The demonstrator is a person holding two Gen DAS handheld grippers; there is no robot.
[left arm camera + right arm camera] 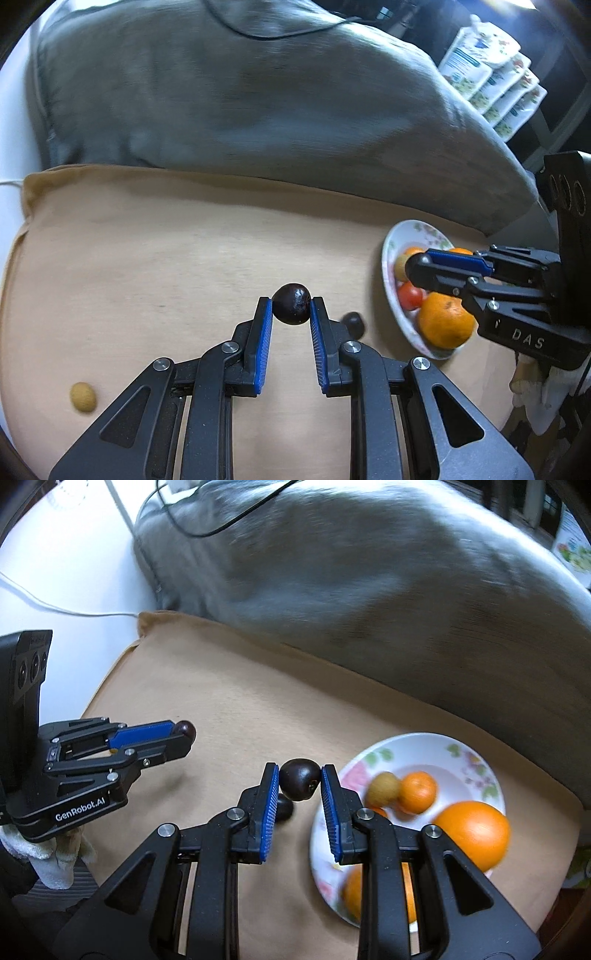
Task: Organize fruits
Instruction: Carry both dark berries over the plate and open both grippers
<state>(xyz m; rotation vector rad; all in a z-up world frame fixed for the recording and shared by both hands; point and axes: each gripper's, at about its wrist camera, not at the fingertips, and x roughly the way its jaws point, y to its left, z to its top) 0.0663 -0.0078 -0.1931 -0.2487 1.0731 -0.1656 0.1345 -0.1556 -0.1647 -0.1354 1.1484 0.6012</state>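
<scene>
**Two dark fruits in the air, plate waiting at the side**

The left tool [291, 304] is closed narrowly on a left dark fruit [291, 303], pinched near the tips of its blue pads above the tan cushion [166, 258]. The right tool [300, 777] grips a right dark fruit [300, 779] the same way, just beside the rim of the flowered plate [424, 738].

In the right wrist view the plate lies at 4 o'clock and already carries a big orange [472, 834], smaller oranges and a pale round fruit. A loose dark fruit [286, 808] rests on the cushion just below the right tool's tips. A small yellow-brown fruit [83, 397] sits well apart, at 8 o'clock in the left wrist view. A grey pillow [240, 92] fills 12 o'clock.

The step in hand looks like delivery to the plate. The right tool is nearer, so it should probably go first. Lowering it over the bare patch at the plate's far side before easing the pads apart would help, since a round fruit let go from height could roll off or knock the pile. The tip grips look shallow, so slow, level travel seems wise.
</scene>
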